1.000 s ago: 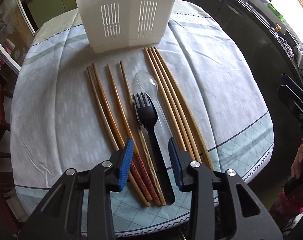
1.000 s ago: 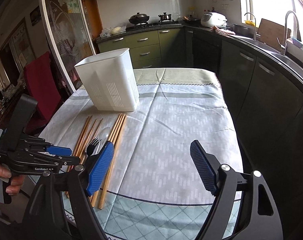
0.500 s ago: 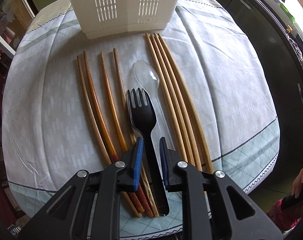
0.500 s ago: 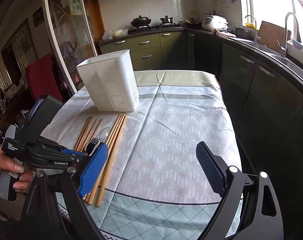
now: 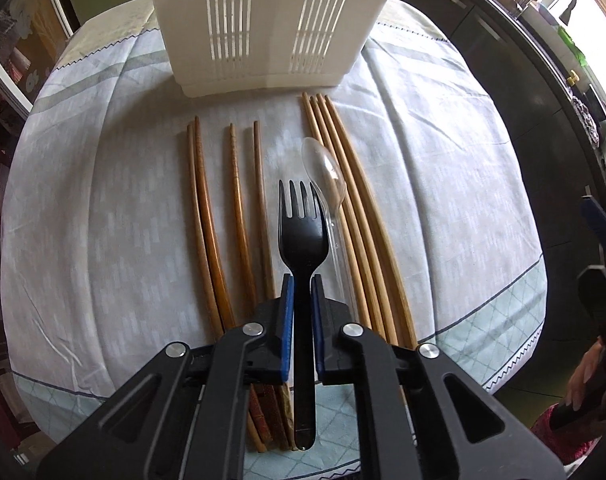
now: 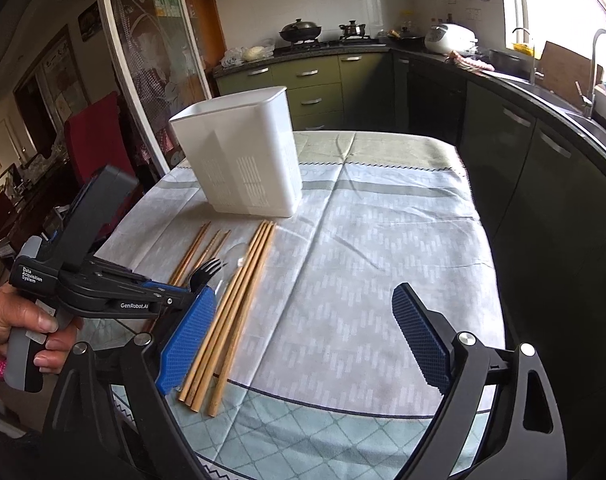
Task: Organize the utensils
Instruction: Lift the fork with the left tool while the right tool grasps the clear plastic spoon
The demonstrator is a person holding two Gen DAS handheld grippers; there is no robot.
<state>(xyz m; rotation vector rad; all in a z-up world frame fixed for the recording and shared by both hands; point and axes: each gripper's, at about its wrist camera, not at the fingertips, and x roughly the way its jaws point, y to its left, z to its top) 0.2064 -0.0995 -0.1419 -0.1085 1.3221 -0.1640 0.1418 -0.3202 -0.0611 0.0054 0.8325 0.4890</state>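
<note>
My left gripper (image 5: pixel 302 280) is shut on the handle of a black plastic fork (image 5: pixel 303 232) and holds it just above the cloth, tines pointing at the white slotted utensil holder (image 5: pixel 271 24). A clear plastic spoon (image 5: pixel 325 170) lies right of the fork. Several dark wooden chopsticks (image 5: pixel 207 220) lie to the left, several light bamboo ones (image 5: pixel 355 200) to the right. In the right wrist view, my right gripper (image 6: pixel 303 336) is open and empty above the table's near edge; the left gripper (image 6: pixel 183 300), fork (image 6: pixel 207 270), bamboo chopsticks (image 6: pixel 239 304) and holder (image 6: pixel 243 160) show there.
The table wears a pale patterned cloth (image 6: pixel 383 260) with a checked border at the near edge. A red chair (image 6: pixel 95 136) stands at the far left. Dark kitchen cabinets (image 6: pixel 543 184) and a sink run along the right.
My left gripper moved forward and closed on the black fork's handle, then lifted it slightly. My right gripper stayed open and barely moved.
</note>
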